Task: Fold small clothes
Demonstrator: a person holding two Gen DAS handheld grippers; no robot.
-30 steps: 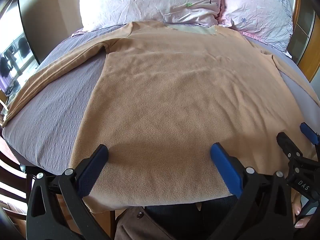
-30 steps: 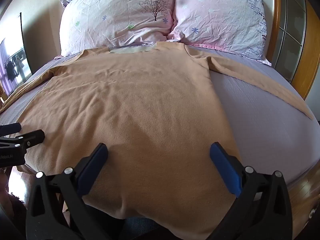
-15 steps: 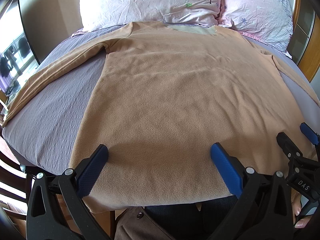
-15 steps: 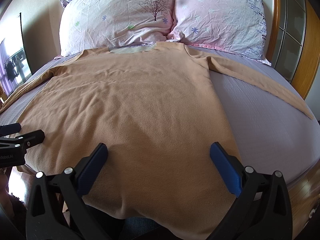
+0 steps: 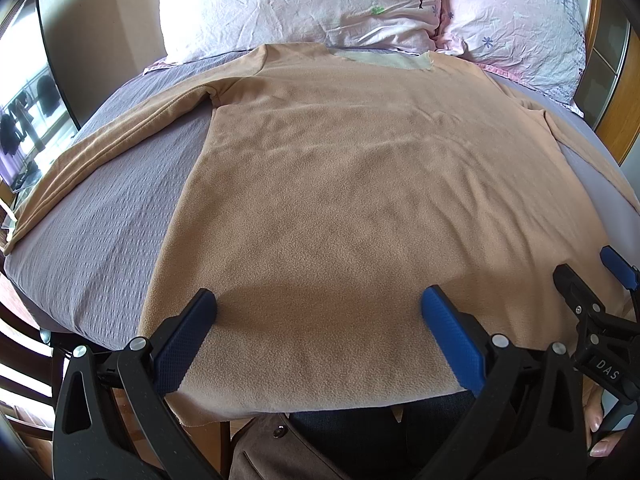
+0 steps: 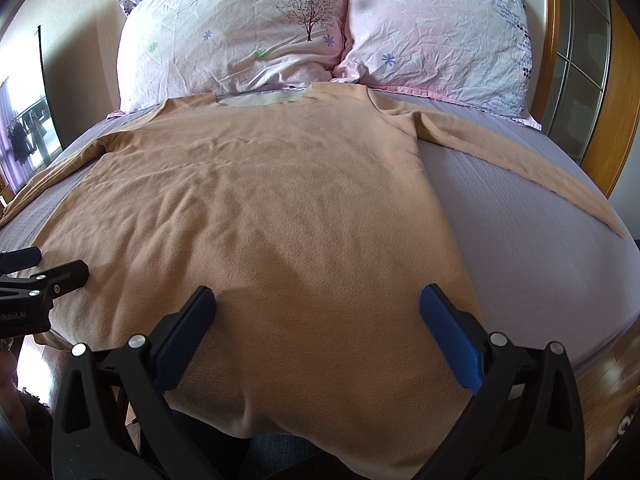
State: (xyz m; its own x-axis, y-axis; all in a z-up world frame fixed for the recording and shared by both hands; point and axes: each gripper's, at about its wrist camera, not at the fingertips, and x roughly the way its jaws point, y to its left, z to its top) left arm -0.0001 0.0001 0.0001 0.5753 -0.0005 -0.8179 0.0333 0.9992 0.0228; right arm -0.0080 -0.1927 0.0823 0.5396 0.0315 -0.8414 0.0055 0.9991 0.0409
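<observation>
A tan long-sleeved shirt lies flat on the bed, collar toward the pillows, both sleeves spread out; it also shows in the right wrist view. Its hem hangs over the near bed edge. My left gripper is open and empty, hovering over the hem's left part. My right gripper is open and empty over the hem's right part. Each gripper shows at the edge of the other's view: the right one, the left one.
The bed has a lilac-grey sheet, also in the right wrist view. Two floral pillows lean at the head. A wooden headboard frame stands at the right. The person's dark trousers show below the hem.
</observation>
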